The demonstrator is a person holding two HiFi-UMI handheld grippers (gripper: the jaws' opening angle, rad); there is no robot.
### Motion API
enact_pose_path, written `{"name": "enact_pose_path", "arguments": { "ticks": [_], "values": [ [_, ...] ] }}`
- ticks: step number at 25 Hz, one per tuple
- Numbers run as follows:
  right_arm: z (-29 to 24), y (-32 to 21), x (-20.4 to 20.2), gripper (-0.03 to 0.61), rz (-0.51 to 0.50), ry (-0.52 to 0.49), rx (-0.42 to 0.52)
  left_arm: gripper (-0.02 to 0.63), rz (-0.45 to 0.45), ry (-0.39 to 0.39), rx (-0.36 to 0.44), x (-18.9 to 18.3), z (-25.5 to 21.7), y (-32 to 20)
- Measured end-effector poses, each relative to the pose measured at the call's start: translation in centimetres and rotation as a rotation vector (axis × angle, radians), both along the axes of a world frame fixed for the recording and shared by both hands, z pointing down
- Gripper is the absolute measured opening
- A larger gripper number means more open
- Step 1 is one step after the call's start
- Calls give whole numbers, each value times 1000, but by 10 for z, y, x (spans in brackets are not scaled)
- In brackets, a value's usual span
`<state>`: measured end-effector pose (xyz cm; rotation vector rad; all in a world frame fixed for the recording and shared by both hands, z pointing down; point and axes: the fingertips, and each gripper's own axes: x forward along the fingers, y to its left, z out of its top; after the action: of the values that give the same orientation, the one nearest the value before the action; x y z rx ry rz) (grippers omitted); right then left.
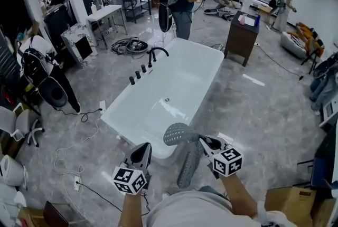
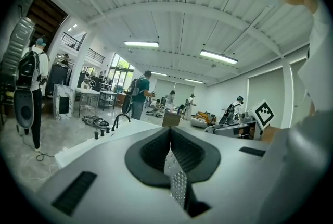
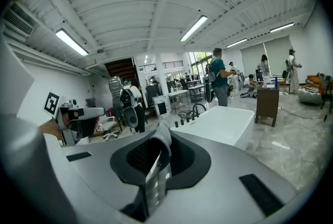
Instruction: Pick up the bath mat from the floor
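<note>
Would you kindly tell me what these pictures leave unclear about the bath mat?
Head view: where the left gripper pinches the bath mat, hidden by the gripper's body.
Left gripper view: all but a sliver of the bath mat, behind that gripper.
Right gripper view: the same, behind the right gripper.

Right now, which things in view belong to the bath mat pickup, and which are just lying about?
Job in hand: bath mat; left gripper and right gripper, both shut on it.
Lying about: bathtub, cable coil, brown cabinet, white chair.
</note>
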<state>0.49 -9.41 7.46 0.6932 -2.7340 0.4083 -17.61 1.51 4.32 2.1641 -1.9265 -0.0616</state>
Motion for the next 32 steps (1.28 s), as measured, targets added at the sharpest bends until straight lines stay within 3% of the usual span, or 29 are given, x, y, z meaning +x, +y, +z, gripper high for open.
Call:
{"name": "enact_pose_path", "arguments": {
  "ticks": [12, 32],
  "values": [
    [-19, 3, 17, 58, 4, -25, 57, 17, -2, -15, 40, 8, -14, 9],
    [-2, 21, 34, 57, 16, -15, 1, 17, 10, 6, 3, 22, 2, 22]
  ]
}}
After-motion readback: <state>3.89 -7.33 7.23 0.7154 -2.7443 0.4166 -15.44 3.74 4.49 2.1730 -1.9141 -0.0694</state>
